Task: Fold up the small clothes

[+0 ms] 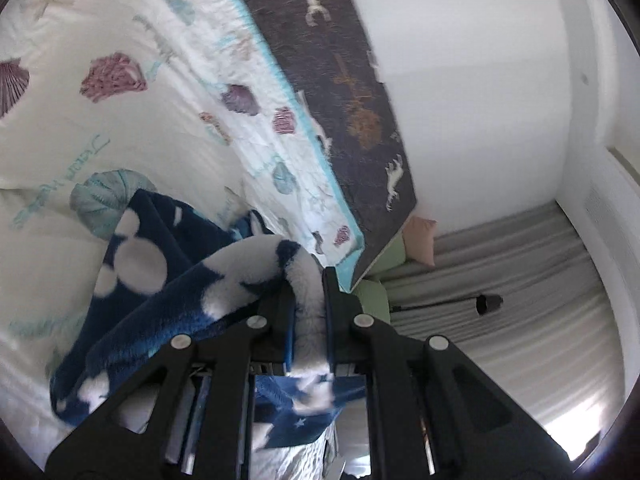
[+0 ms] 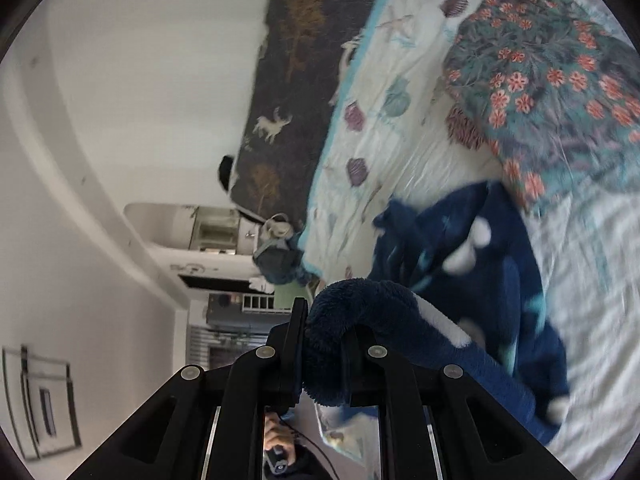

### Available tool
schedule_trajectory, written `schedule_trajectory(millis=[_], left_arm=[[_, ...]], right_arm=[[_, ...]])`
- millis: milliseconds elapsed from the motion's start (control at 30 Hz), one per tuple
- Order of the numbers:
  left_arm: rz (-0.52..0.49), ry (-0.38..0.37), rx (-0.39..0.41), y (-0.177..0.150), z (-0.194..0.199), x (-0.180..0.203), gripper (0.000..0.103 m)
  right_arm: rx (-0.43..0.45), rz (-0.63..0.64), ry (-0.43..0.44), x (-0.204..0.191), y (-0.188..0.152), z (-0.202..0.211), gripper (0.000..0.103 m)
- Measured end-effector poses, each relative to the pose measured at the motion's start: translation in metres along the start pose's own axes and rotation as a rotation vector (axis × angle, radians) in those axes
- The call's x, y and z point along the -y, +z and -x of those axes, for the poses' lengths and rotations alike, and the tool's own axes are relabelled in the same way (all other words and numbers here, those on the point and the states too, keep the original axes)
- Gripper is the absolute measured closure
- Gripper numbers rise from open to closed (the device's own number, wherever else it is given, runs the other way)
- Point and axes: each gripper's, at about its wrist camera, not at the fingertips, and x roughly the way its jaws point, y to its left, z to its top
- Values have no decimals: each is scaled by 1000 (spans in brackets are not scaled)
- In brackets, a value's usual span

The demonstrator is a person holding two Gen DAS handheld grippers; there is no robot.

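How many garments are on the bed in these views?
2: the blue fleece garment, clamped at its edges by the left gripper and right gripper, and a floral garment lying beyond it. Others may be out of frame.

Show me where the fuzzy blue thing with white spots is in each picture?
Left wrist view: the blue fleece garment fills the lower left, its edge pinched in the left hand-held gripper.
Right wrist view: it spreads lower right, its edge pinched in the right hand-held gripper.
Shared landmark: the seashell quilt with its turquoise border, under the garment in both views, beside the dark animal-print blanket.
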Motion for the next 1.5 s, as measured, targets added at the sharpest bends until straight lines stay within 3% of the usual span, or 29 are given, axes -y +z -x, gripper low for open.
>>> schedule_trajectory(millis=[200, 300, 333, 400, 433, 467, 500, 567, 633, 733, 767, 800, 867, 933, 1000, 1100, 1200, 1333, 1500], left_arm=[[119, 95, -1, 23, -49, -49, 88], [208, 140, -51, 26, -61, -81, 74], [211, 119, -89, 26, -62, -85, 72], [156, 73, -154, 25, -58, -79, 72], [101, 88, -149, 25, -49, -70, 65], [37, 113, -126, 24, -37, -57, 52], [5, 124, -112, 24, -29, -49, 49], [-84, 135, -92, 19, -12, -28, 47], [-209, 165, -107, 7, -2, -6, 45], [-431, 288, -142, -18, -8, 16, 29], [-515, 319, -189, -29, -16, 18, 27], [-608, 351, -285, -44, -28, 18, 27], [-662, 353, -389, -62, -40, 13, 28], [-693, 283, -463, -77, -48, 12, 28], [-714, 232, -462, -82, -58, 16, 27], [-673, 269, -471, -74, -99, 17, 27], [-631, 294, -412, -52, -130, 13, 27], [-613, 318, -297, -25, -159, 13, 27], [-441, 403, -204, 16, -185, -20, 30]], right_arm=[[-6, -103, -69, 55, 40, -54, 86], [-9, -158, -124, 82, 46, -66, 78], [-3, -173, -128, 87, 44, -64, 72], [-7, -119, -117, 78, 38, -55, 60], [-9, -66, -113, 68, 35, -49, 50], [0, 4, -131, 55, 32, -40, 47], [20, 63, -162, 43, 29, -31, 41], [79, 236, -247, 11, 18, -12, 39], [65, 436, -317, -18, -1, -7, 39], [-111, 734, -456, -43, -44, -37, 37], [-197, 810, -515, -45, -60, -55, 37], [-254, 848, -551, -43, -70, -69, 37], [-389, 926, -627, -34, -92, -109, 37], [-439, 940, -659, -26, -99, -131, 37], [-464, 904, -656, -21, -91, -162, 37], [-430, 814, -609, -20, -68, -197, 37], [-338, 730, -568, -26, -41, -214, 37], [-214, 659, -610, -25, -1, -221, 37], [-144, 605, -657, -13, 2, -207, 37]])
